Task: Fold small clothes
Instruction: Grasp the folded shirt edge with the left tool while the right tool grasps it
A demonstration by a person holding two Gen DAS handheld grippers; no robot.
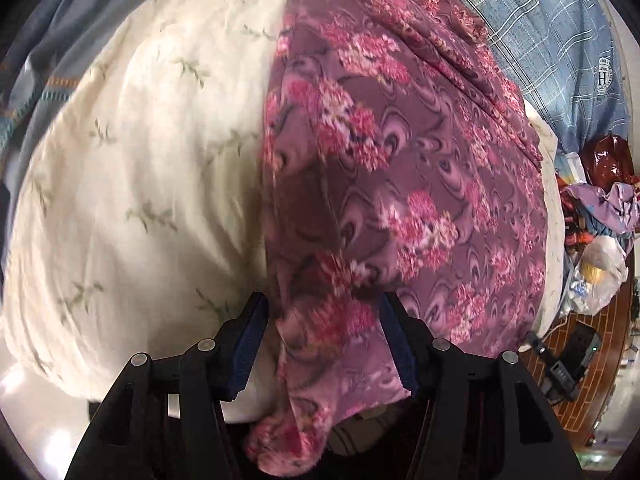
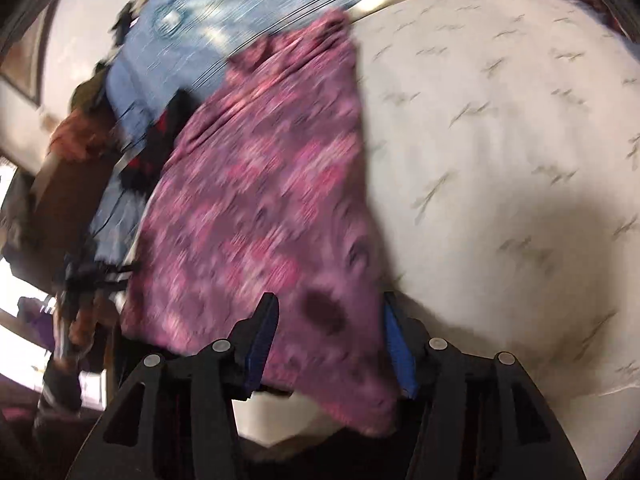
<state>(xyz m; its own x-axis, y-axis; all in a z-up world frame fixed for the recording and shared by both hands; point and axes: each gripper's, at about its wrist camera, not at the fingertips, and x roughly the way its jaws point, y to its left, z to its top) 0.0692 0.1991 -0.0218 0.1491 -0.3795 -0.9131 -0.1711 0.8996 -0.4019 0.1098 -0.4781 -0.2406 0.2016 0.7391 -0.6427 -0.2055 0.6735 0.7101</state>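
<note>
1. Purple floral fabric: a small garment (image 1: 400, 168) spread flat on a cream quilt (image 1: 140, 184) with faint green sprigs, running from the quilt's far edge down to its near edge.
2. Near end of the garment hanging over the quilt's near edge in the left wrist view, bunched into a drooping fold right in front of the left gripper (image 1: 324, 340).
3. Left gripper: jaws wide apart, blue pads on either side of the hanging fold; cloth between them but no pinch visible.
4. Right gripper (image 2: 330, 340): jaws likewise wide apart, straddling the garment's (image 2: 260, 208) near hem at the quilt's (image 2: 500, 160) near edge; whether a pad touches cloth cannot be told through the blur.
5. Garment's long straight edge in the left view bordering a broad bare stretch of quilt, unobstructed out to the quilt's left edge.
6. Same bare quilt in the right view filling everything right of the garment, rounded and puffy.
7. Opposite long edge of the garment lying close to the quilt's side edge, little room there.
8. Beyond the far edge, a blue plaid cloth (image 1: 552, 32) with a crest.
9. Past the side edge in the left view, a heap of plastic bags and clothes (image 1: 600, 232) over a brick-patterned floor (image 1: 576, 360).
</note>
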